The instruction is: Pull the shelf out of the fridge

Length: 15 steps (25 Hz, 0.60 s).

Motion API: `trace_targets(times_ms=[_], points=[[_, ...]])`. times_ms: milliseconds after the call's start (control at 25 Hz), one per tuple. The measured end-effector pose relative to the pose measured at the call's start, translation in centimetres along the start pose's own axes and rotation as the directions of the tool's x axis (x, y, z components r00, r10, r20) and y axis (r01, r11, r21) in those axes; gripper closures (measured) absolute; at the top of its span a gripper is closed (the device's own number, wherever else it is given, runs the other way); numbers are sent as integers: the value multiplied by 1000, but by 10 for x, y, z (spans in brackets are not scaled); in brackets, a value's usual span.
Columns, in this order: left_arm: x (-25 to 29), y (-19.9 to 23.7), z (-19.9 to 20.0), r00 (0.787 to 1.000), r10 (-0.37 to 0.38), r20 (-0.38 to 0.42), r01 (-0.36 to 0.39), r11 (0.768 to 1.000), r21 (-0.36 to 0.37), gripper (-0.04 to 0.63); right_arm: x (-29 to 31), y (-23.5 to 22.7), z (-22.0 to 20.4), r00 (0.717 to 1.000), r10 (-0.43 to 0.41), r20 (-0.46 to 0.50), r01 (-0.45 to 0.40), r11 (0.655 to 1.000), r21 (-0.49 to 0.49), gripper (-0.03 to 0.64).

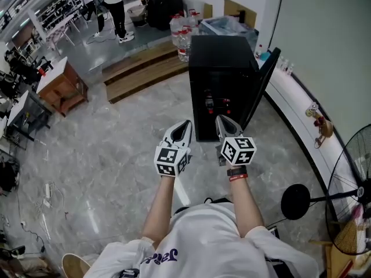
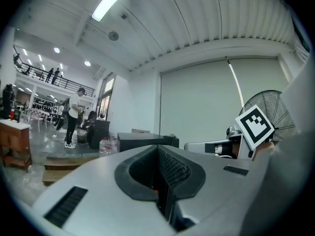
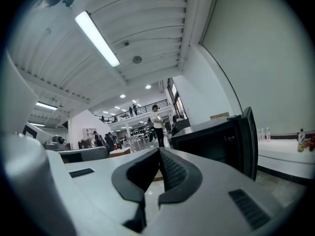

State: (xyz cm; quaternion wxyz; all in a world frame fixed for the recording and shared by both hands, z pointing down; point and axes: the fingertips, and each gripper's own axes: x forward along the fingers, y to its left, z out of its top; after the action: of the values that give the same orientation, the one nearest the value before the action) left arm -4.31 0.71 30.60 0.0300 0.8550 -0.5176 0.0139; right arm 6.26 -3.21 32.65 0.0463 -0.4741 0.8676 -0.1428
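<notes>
A small black fridge (image 1: 223, 83) stands on the marble floor with its door (image 1: 262, 80) swung open to the right. Red-labelled items show in its dark inside; the shelf itself I cannot make out. My left gripper (image 1: 184, 124) and right gripper (image 1: 224, 120) hover side by side in front of the fridge, apart from it, both shut and empty. In the left gripper view the fridge (image 2: 147, 140) lies ahead past the shut jaws, and the right gripper's marker cube (image 2: 255, 126) is at the right. In the right gripper view the fridge (image 3: 216, 139) is ahead right.
Water bottles (image 1: 181, 32) and a plastic bin (image 1: 229, 25) stand behind the fridge. A low white ledge (image 1: 301, 114) curves along the right wall, with a standing fan (image 1: 348, 201) near it. A wooden platform (image 1: 145, 68) and a wooden desk (image 1: 61, 86) lie to the left; people stand far back.
</notes>
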Motion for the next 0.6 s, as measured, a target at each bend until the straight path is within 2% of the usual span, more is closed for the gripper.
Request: trace_targets(times_ms=[240,320,600], points=[[37,-1,-18,1000,31,-1,-31,1000,0,577,13,-41,-19,998,-44,-41,44,999,-6,603],[44,-1,-28,1000,27,-13,-28,1000,-13,577,16,-52,-31,997,-55,-63,55,998,10,609],[74,1,-55,999,-5,-54,6,1000,13,577,40,-87,-70,989,-92,-120,101,992,74,609]])
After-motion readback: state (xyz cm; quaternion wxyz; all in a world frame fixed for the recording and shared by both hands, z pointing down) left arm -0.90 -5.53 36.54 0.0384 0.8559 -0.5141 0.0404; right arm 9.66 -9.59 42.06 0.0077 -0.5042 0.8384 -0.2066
